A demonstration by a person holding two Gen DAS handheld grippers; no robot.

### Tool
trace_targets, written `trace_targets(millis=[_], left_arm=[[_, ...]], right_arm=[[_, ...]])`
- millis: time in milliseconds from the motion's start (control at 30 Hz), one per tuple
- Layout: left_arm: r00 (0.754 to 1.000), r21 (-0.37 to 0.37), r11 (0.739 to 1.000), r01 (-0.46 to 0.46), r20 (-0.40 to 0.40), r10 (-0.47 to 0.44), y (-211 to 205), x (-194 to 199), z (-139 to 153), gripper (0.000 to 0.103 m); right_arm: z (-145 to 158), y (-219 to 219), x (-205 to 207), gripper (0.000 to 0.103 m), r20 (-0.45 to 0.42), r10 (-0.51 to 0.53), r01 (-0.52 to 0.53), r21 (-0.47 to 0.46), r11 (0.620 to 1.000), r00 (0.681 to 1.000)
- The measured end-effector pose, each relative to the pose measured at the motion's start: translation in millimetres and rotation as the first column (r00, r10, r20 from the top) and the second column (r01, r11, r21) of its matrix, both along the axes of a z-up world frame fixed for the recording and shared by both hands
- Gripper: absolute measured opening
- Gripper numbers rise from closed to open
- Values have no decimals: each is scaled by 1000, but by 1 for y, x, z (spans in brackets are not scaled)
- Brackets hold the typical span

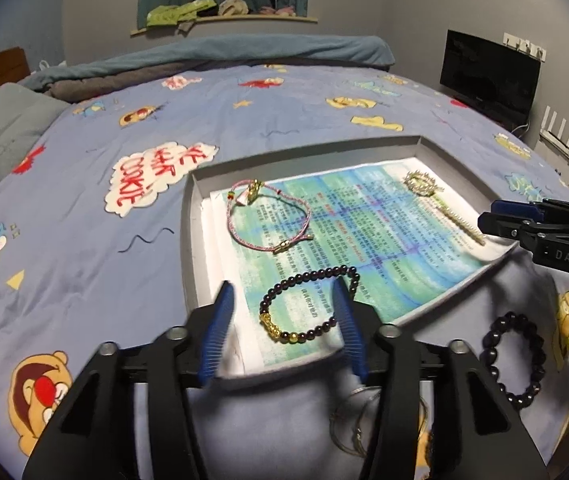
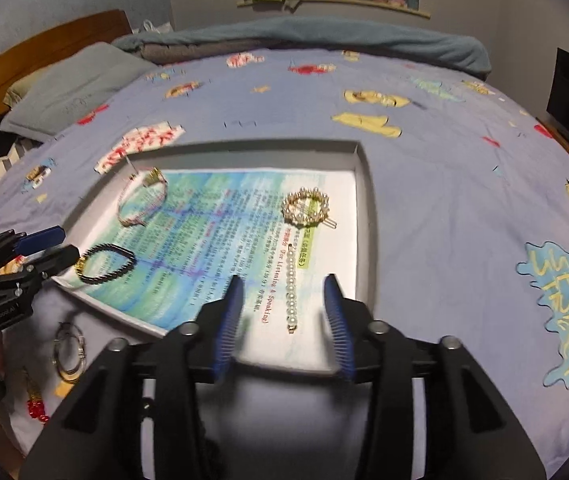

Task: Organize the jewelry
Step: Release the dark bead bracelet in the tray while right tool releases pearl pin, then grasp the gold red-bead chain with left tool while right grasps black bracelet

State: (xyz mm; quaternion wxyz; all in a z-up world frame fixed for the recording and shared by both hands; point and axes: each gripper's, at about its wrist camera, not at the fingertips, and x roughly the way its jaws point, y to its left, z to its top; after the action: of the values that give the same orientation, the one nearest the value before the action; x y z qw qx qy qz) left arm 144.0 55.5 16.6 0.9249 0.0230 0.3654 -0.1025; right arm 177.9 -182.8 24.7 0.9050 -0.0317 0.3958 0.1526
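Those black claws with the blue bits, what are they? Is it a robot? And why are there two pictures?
No robot: a person holds a claw in each hand, and each claw carries a camera looking along its fingers. One picture comes from the left claw, the other from the right claw. Both are open and hold nothing. On the bed lies a grey tray lined with printed paper. In it are a pink cord bracelet, a dark bead bracelet, a round pearl clip and a straight pearl clip. Outside, on the sheet, wait a black bead bracelet and hoop earrings.
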Motion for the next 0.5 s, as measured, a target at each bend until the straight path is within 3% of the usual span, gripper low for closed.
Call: trace_targets(millis=[67, 367, 500], left_arm=[[1000, 8, 1000, -1, 14, 1, 1, -7, 5, 67], [999, 32, 999, -5, 37, 4, 4, -46, 23, 86], [999, 46, 999, -6, 33, 5, 9, -70, 22, 91]], right_arm=[[7, -5, -9, 60, 17, -6, 5, 26, 1000, 1000], [34, -23, -47, 96, 89, -32, 25, 78, 997, 995], [41, -28, -64, 98, 120, -45, 36, 77, 996, 992]])
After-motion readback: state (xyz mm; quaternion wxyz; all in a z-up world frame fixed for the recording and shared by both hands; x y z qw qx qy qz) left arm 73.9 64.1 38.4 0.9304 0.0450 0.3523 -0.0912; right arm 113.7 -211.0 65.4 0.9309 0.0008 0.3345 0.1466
